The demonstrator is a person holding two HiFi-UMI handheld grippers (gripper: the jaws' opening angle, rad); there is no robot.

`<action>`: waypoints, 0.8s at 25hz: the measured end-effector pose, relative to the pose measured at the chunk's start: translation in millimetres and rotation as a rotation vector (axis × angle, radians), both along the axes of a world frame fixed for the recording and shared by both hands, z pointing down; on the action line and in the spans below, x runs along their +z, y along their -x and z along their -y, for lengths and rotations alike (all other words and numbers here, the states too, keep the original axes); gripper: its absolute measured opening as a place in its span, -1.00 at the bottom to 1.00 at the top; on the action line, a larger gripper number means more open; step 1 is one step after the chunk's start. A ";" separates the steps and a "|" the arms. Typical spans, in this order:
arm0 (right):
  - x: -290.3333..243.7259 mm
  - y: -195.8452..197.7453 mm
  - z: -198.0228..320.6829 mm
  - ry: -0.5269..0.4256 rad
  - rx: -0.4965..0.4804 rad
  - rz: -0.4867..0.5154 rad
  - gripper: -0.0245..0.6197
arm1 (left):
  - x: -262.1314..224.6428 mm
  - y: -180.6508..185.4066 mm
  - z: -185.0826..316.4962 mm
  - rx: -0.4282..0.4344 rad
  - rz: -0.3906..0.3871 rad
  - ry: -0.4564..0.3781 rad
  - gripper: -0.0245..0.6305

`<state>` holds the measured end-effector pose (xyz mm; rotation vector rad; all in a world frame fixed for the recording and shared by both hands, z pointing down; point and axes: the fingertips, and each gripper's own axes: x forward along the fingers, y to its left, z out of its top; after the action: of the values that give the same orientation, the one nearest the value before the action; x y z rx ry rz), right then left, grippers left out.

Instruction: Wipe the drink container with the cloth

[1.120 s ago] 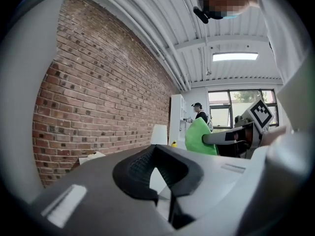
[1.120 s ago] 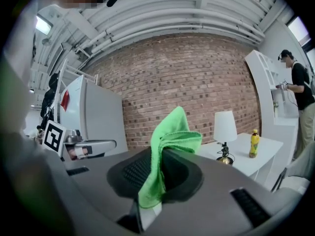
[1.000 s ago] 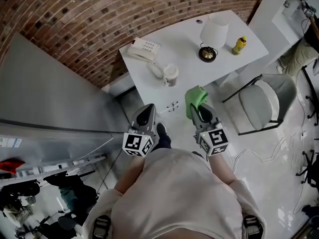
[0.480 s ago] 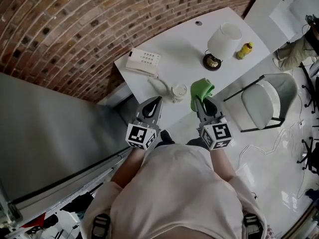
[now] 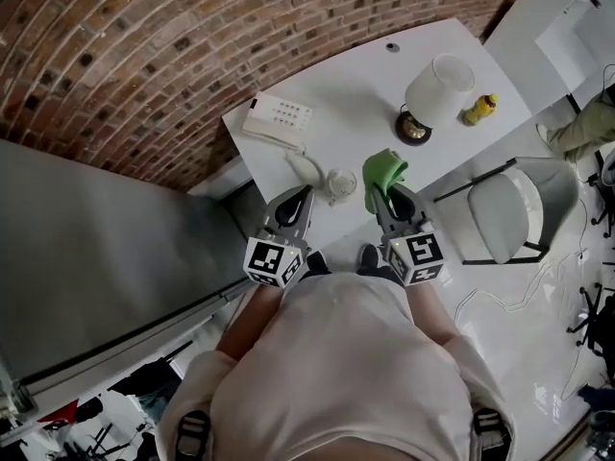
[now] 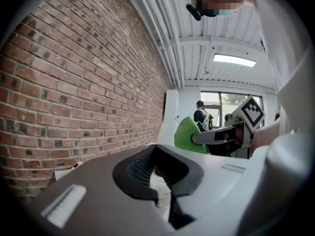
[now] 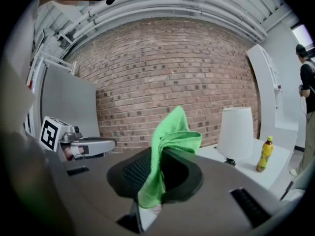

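Note:
A clear lidded cup (image 5: pixel 340 183) stands near the front edge of the white table (image 5: pixel 351 94). A small yellow drink bottle (image 5: pixel 479 109) (image 7: pixel 266 154) stands at the table's far right, beside a white lamp (image 5: pixel 437 88) (image 7: pixel 237 131). My right gripper (image 5: pixel 385 198) (image 7: pixel 160 176) is shut on a green cloth (image 5: pixel 382 171) (image 7: pixel 170 136) (image 6: pixel 189 134), which bunches up above the jaws just right of the cup. My left gripper (image 5: pixel 298 200) (image 6: pixel 156 167) is shut with nothing in it, just left of the cup at the table's edge.
A white desk phone (image 5: pixel 278 120) lies at the table's left, its cord (image 5: pixel 303 166) trailing toward the cup. A brick wall (image 5: pixel 144 46) runs behind the table. A grey chair (image 5: pixel 519 209) stands on the right. A grey panel (image 5: pixel 96 248) slopes at left.
The person has stepped closer to the table. Both grippers moved forward to flank the cup, the right one still carrying the green cloth.

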<state>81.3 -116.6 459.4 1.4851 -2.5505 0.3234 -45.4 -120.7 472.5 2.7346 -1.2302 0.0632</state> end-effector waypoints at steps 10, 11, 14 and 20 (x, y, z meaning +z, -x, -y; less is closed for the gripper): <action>16.1 -11.9 8.9 0.028 -0.108 -0.019 -0.81 | 11.2 -8.7 1.3 -0.089 0.029 0.035 -0.90; 19.4 -12.2 9.4 0.030 -0.115 -0.027 -0.81 | 12.6 -9.2 1.9 -0.094 0.029 0.038 -0.90; 39.0 -13.7 9.8 0.057 -0.136 -0.056 -0.81 | 16.1 -11.1 2.5 -0.103 0.030 0.046 -0.90; 113.5 -21.6 7.5 0.194 -0.147 -0.155 -0.81 | 21.8 -12.6 1.8 -0.111 0.036 0.063 -0.90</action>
<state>103.0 -124.1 572.8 1.1985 -2.4118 0.4043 -32.8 -122.6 494.3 2.6178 -1.3634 0.1377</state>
